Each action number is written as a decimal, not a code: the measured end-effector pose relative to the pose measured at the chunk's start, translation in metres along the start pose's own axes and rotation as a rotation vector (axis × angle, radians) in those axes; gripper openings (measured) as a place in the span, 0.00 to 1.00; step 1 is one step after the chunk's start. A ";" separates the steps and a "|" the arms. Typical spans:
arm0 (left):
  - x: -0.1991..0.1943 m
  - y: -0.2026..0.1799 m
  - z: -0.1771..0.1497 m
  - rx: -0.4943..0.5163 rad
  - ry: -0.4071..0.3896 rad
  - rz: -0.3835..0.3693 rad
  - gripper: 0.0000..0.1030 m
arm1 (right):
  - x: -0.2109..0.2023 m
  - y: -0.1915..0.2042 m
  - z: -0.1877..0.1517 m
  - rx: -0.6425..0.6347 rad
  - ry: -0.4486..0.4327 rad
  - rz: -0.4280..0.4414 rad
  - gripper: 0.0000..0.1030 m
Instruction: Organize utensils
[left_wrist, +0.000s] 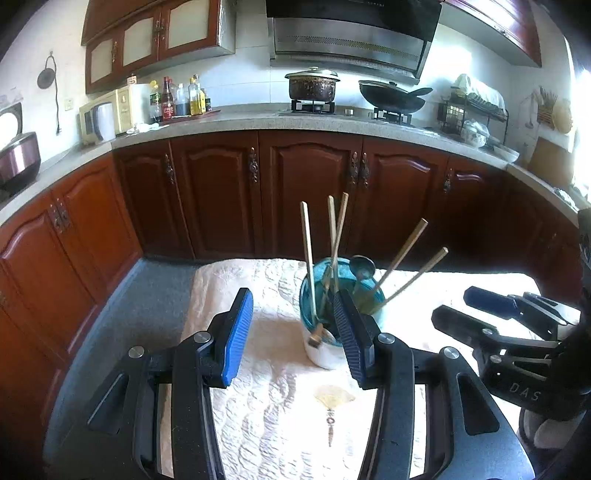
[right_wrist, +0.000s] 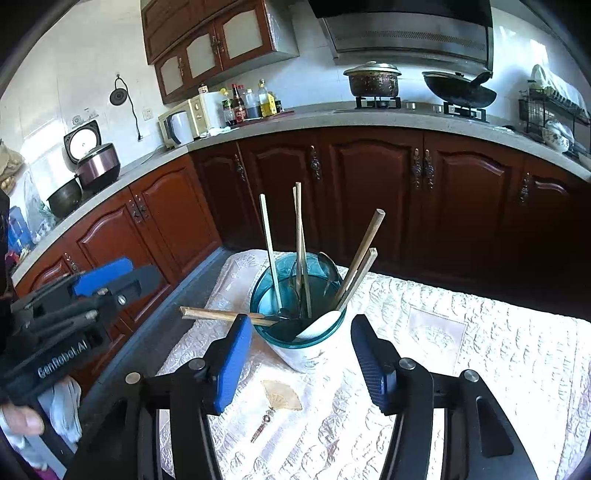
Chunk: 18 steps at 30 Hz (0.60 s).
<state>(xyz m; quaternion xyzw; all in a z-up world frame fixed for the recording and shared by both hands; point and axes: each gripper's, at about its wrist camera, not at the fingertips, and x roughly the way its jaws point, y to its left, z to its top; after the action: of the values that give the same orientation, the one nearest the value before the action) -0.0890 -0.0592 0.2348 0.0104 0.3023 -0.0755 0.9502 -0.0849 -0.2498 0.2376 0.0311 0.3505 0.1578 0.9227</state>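
A utensil holder with a teal rim and white base (right_wrist: 295, 341) stands on the cream quilted cloth (right_wrist: 461, 369); it also shows in the left wrist view (left_wrist: 321, 352). Several wooden chopsticks (right_wrist: 301, 251) and a metal spoon (right_wrist: 330, 271) stand in it. One wooden-handled utensil (right_wrist: 221, 315) leans out over the holder's left rim. My left gripper (left_wrist: 293, 336) is open and empty, just left of the holder. My right gripper (right_wrist: 299, 369) is open and empty, just in front of the holder.
The cloth covers a grey-edged table (left_wrist: 147, 295). A fan print (right_wrist: 280, 397) lies on the cloth in front of the holder. Brown base cabinets (left_wrist: 310, 192) run behind, with a counter holding a pot (left_wrist: 312, 86), a wok (left_wrist: 393, 96), bottles and a microwave.
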 end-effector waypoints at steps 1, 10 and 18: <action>0.000 -0.003 -0.002 -0.004 0.010 -0.003 0.44 | -0.001 0.001 -0.001 -0.001 0.000 -0.005 0.52; -0.001 -0.017 -0.009 -0.039 0.025 -0.001 0.44 | -0.008 -0.003 -0.006 0.020 -0.017 -0.023 0.53; 0.000 -0.016 -0.014 -0.056 0.031 0.015 0.44 | -0.008 -0.002 -0.005 0.028 -0.016 -0.035 0.53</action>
<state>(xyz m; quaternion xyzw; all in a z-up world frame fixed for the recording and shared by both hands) -0.0994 -0.0745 0.2239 -0.0128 0.3190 -0.0596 0.9458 -0.0936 -0.2543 0.2387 0.0390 0.3457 0.1365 0.9275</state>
